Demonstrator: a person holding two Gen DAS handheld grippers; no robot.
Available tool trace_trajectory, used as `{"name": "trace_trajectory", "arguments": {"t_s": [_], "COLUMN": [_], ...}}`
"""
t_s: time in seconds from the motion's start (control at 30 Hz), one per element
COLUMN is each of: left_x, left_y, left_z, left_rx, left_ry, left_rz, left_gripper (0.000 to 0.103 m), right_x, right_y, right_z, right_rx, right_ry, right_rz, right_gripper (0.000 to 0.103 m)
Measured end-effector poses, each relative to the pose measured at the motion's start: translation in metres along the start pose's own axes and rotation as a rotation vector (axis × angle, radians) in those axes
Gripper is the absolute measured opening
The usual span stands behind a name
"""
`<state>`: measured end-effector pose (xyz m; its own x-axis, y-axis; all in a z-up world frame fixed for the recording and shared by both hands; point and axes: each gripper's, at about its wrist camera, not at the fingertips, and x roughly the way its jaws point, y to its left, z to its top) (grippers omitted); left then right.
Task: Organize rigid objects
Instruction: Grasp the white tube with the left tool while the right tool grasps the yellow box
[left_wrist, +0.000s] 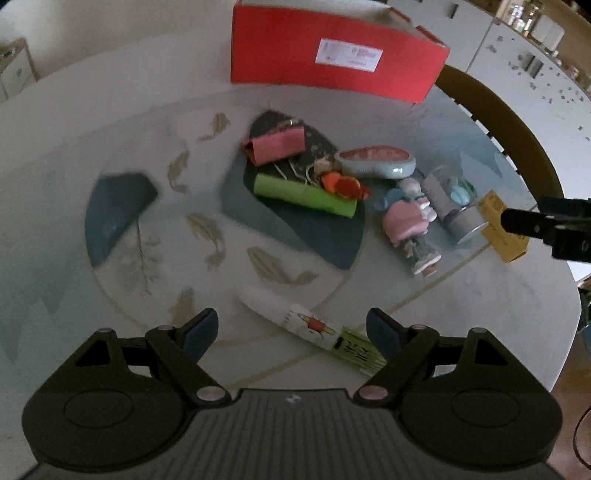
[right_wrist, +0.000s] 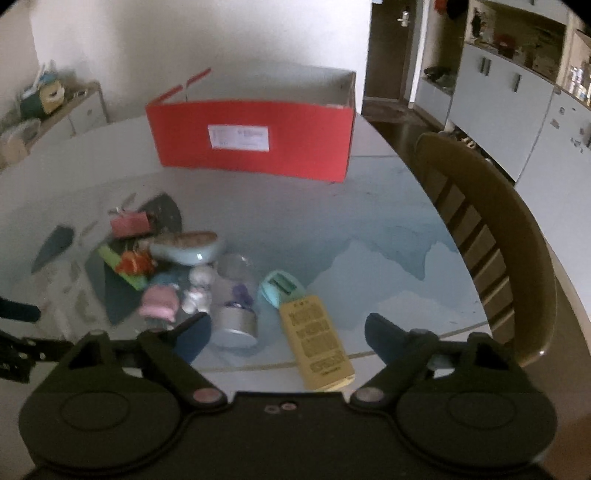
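a round table (right_wrist: 388, 206) with a printed cloth is seen in both views, and an open red box (right_wrist: 251, 136) stands at its far side, well apart from the clutter. nothing can be seen inside it from here. a wooden chair (right_wrist: 491, 236) is tucked in at the right edge.

nearer, a loose cluster is spread: a green packet (left_wrist: 304, 194), a pink packet (left_wrist: 277, 147), a pale blue oval case (left_wrist: 376, 162), a doll-like figure (left_wrist: 406, 221) lying on its side, a clear cylinder with a metal base (right_wrist: 234, 299), a small teal gadget (right_wrist: 282, 290) and a yellow box (right_wrist: 317, 343).

the yellow box is framed between the right gripper (right_wrist: 286, 336) fingers, just ahead and below, with its long axis running almost along the pointing line (slightly slanted to the right). a white tube (left_wrist: 295, 321) lies likewise before the left gripper (left_wrist: 291, 330), but crosswise, slanting down to the right.

both pairs of jaws are held wide, with nothing pressed between the pads. the right hand is judged nearer to the yellow box, the left to the tube; the box's narrow width lies across the right jaws, so a straight descent is probably all that is needed there.
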<state>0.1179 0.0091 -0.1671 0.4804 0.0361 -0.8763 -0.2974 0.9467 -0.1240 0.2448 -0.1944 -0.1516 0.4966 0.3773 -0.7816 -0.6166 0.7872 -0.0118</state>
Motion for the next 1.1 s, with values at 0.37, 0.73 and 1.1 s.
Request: {"name": "trace_trajectory", "arguments": {"t_s": [0.37, 0.73, 1.1], "left_x": [0.013, 0.008, 0.006], "left_y": [-0.023, -0.032, -0.023], "left_z": [-0.009, -0.027, -0.020], "left_rx": [-0.049, 0.096, 0.024], "left_ry": [0.059, 0.034, 0.006], "left_rz": [0.019, 0.102, 0.117], "left_gripper": [0.089, 0.058, 0.017], "right_x": [0.024, 0.040, 0.041], "right_y": [-0.011, -0.020, -0.022], "right_z": [-0.004, -0.009, -0.011], "right_rx": [-0.061, -0.069, -0.099], "right_ry": [0.054, 0.096, 0.095], "right_rz": [0.042, 0.077, 0.060], "right_gripper": [0.081, 0.059, 0.036]}}
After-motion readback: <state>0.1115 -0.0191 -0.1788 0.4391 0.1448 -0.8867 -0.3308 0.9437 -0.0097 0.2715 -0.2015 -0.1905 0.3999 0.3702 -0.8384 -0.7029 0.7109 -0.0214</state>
